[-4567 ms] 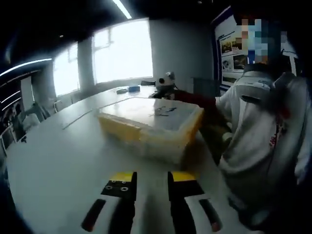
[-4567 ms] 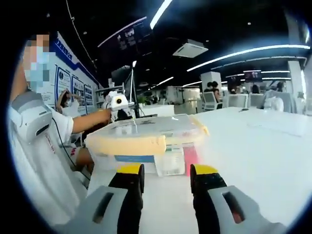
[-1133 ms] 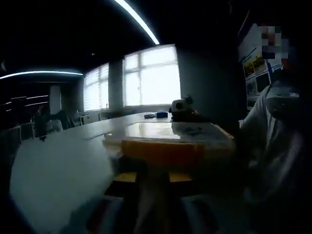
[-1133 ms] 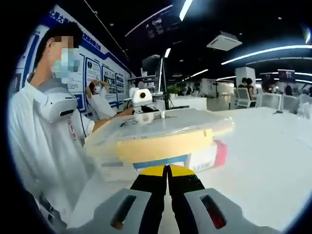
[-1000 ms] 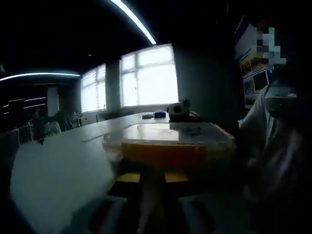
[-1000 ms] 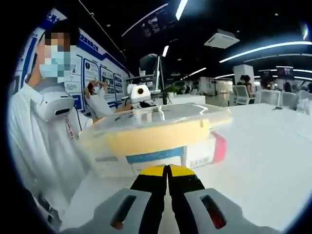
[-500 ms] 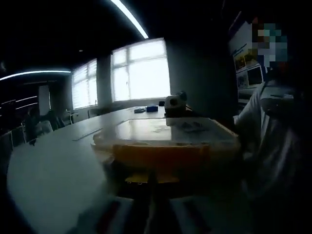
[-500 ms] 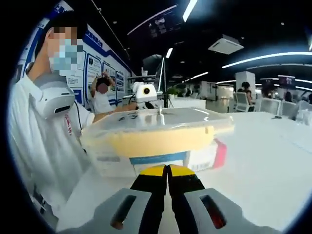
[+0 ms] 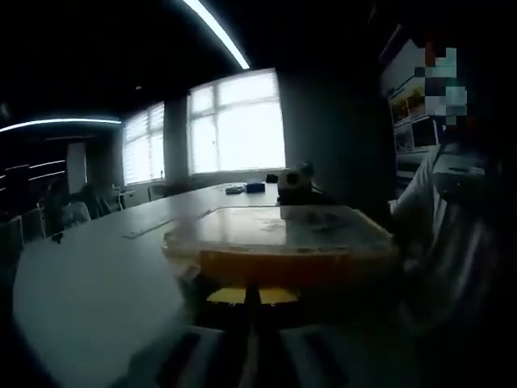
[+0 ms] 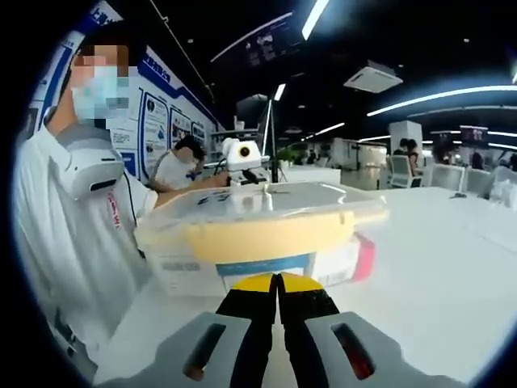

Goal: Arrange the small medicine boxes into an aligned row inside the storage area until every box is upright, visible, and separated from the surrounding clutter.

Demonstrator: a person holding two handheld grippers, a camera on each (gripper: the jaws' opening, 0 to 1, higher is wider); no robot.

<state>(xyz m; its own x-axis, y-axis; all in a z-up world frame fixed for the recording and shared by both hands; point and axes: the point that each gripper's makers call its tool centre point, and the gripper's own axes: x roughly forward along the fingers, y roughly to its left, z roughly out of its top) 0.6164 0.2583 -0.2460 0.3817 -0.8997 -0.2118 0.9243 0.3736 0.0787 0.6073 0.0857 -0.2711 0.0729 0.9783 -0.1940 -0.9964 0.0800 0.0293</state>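
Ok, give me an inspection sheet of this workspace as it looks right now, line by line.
Surface: white table, bare on the far side.
Job's things: clear storage bin with yellow-edged lid on; medicine boxes visible through its wall, arrangement unclear.
Clutter: nothing seen beside the bin.
Grippers: right gripper jaws together, close to the bin front; left gripper jaws together under the lid edge, view dark.
Cables: nothing seen.
Surroundings: person in white beside the bin; bright windows; wall posters.

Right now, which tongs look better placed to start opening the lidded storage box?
Hard to separate. Right tongs and left tongs are both shut, each just below a yellow latch at opposite ends of the storage box. Right's view is clearer.
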